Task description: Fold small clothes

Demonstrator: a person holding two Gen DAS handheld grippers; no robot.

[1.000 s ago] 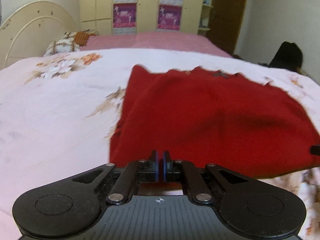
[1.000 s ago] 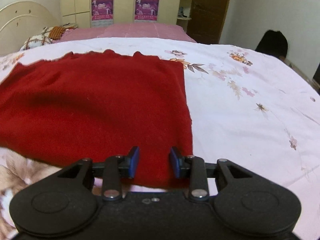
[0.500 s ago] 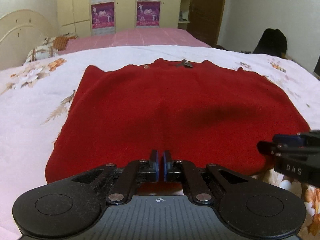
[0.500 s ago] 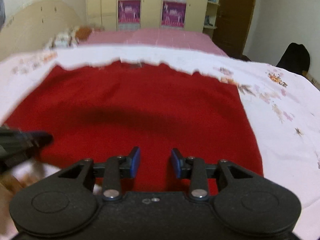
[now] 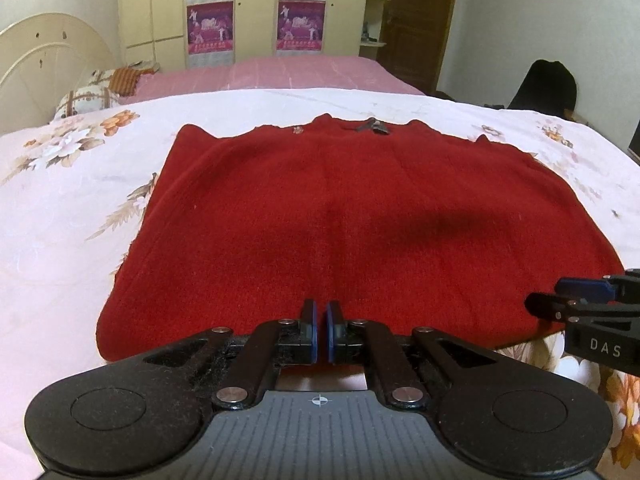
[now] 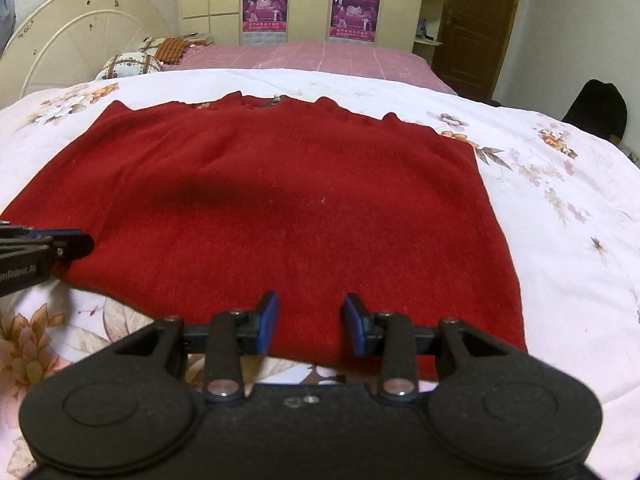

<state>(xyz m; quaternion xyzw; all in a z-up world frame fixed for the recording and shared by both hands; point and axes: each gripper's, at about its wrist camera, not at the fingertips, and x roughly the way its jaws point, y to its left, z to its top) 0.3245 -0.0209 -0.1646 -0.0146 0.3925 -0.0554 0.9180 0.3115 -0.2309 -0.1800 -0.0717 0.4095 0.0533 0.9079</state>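
Where bedspread lies, one sweater.

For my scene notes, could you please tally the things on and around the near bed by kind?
Red knitted garment: 1
Floral bedspread: 1
Handheld grippers, left gripper and right gripper: 2
Patterned pillows by the headboard, first pillow and second pillow: 2
Total: 6
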